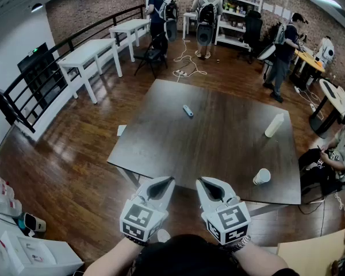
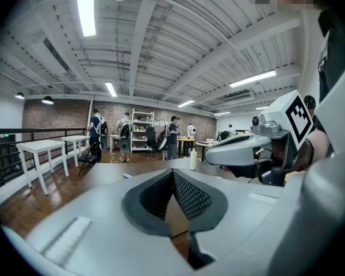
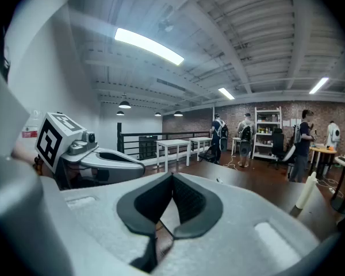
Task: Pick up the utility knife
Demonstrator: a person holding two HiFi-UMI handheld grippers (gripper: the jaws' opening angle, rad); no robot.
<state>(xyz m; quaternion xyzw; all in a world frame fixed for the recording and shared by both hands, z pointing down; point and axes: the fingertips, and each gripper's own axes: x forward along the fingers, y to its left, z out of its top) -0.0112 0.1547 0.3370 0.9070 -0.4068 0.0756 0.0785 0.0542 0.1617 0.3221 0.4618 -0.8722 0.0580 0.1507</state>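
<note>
utility knife (image 1: 188, 111) lies flat on the dark table (image 1: 218, 148), straight ahead of both grippers and well apart from them, roughly on the line between the two
left gripper (image 1: 164, 183) and right gripper (image 1: 205, 183): side by side at the table's near edge, jaws fully together on both, nothing held
head view only: paper cup (image 1: 262, 177), near the right gripper on its right
gripper views show the white bottle (image 2: 192, 159) upright, ahead-right; head view leaves that unclear
print: square markers on the gripper cubes; shelving (image 1: 237, 10) far ahead, labels too small to read
</note>
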